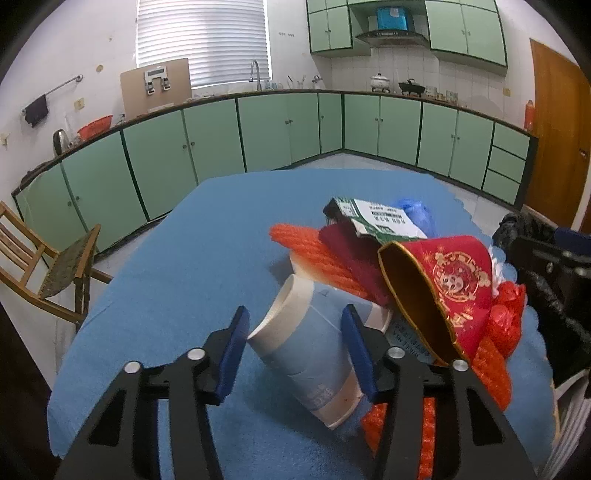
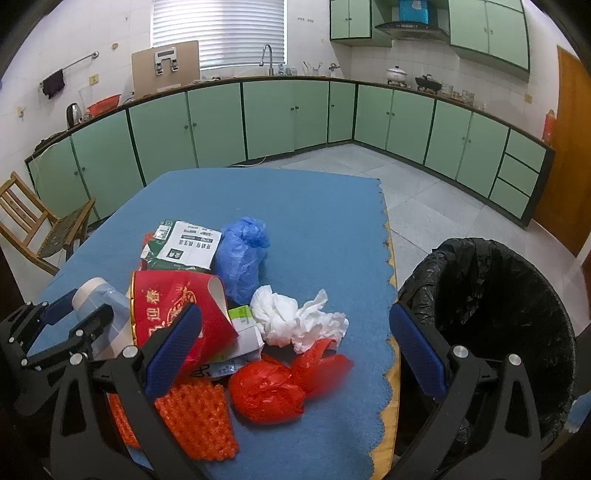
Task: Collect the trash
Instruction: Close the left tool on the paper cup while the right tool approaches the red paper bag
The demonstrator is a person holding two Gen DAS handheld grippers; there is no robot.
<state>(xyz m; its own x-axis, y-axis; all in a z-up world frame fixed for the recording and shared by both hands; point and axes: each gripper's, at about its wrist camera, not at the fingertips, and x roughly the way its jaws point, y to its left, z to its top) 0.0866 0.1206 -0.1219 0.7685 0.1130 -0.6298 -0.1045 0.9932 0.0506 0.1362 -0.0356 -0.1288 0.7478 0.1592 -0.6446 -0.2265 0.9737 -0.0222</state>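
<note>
My left gripper has its jaws wide around the tipped paper cup, not yet squeezing; closing hard could crush or squirt it sideways. My right gripper hangs open, empty, over the red plastic bag, bin just beside the surface.

A kitchen with mint-green cabinets along two walls

White-tiled walls rise above a dark countertop carrying a faucet, a kettle and pots; daylight glows through a slatted blind. The floor is pale grey tile (a wooden chair stands left, a brown door right).
</note>
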